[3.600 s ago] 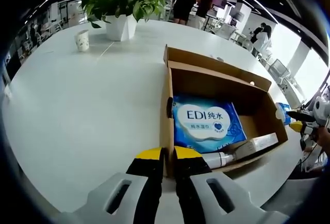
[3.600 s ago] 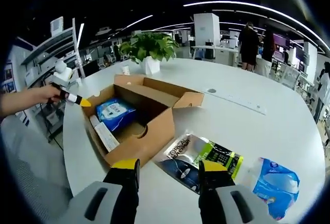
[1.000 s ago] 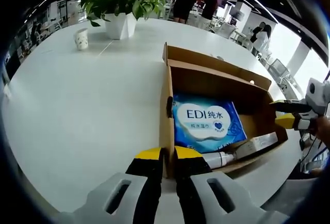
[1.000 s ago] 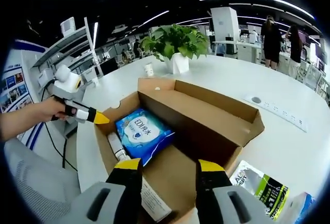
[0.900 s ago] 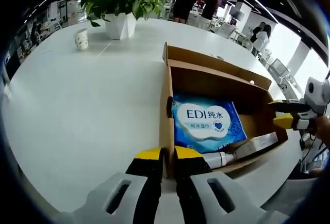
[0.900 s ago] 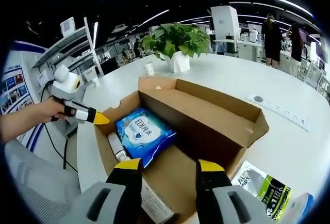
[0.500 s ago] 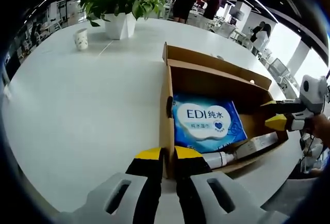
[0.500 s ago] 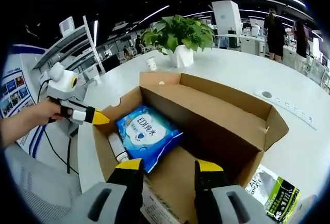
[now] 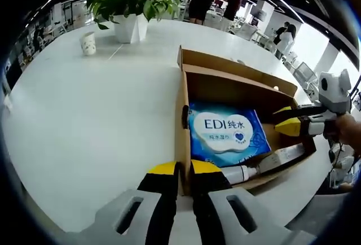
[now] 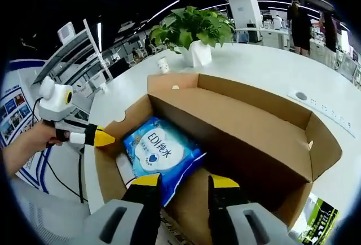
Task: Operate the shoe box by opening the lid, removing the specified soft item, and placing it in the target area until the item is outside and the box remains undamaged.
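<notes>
An open cardboard shoe box [image 9: 237, 95] sits on a round white table [image 9: 96, 104]. Inside it lies a blue wet-wipes pack [image 9: 227, 134], the soft item, flat on the box floor beside a small white bottle [image 9: 240, 173] and a long white carton [image 9: 285, 156].

In the left gripper view, the left gripper [image 9: 183, 169] rises from 6 o'clock, its yellow-tipped jaws pinching the box's near side wall. The right gripper [image 9: 289, 122] enters at 3 o'clock, over the box's far edge.

In the right gripper view, the right gripper's jaws stand spread above the box interior, the pack just beyond them toward 10 o'clock. A potted plant [image 10: 194, 33] and a paper cup [image 10: 163, 65] stand at 12 o'clock.
</notes>
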Available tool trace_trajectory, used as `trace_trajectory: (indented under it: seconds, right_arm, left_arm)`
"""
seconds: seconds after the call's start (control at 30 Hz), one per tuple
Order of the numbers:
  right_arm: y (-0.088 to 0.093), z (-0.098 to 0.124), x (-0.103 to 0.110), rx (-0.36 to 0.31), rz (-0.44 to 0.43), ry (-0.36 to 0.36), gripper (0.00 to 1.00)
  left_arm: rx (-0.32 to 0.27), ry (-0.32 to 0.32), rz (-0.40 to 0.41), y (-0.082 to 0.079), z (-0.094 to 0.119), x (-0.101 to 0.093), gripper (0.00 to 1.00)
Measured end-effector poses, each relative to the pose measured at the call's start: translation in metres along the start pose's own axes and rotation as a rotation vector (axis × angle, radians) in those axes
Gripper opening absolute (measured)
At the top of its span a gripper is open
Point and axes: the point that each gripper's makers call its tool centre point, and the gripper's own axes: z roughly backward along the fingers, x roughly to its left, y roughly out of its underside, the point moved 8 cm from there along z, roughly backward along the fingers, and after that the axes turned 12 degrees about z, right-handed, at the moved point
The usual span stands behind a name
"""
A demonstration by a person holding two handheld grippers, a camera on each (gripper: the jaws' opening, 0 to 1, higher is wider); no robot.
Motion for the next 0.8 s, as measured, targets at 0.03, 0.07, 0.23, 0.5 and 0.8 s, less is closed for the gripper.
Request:
trace_trajectory:
  seconds: [0.03,0.07,0.23,0.5,0.8]
  right_arm:
    - [0.0,-0.002,0.0,0.002,-0.004,-0.001,0.28]
    - [0.0,-0.003,0.0,0.006,-0.009,-0.001,0.28]
    - [0.002,-0.01,0.0,0.026,-0.034,0.0,0.26]
    - [0.005,-0.022,-0.003,0.055,-0.115,0.004,0.23]
    - [0.005,-0.034,-0.005,0.049,-0.251,-0.018,0.21]
  left_arm:
    - [0.0,0.0,-0.001,0.0,0.0,0.0,0.05]
    - [0.0,0.0,-0.002,0.0,0.0,0.0,0.05]
    - [0.003,0.003,-0.003,0.0,0.0,0.0,0.06]
    - [0.005,0.0,-0.007,0.0,0.0,0.0,0.05]
    - [0.004,0.003,-0.005,0.0,0.0,-0.001,0.06]
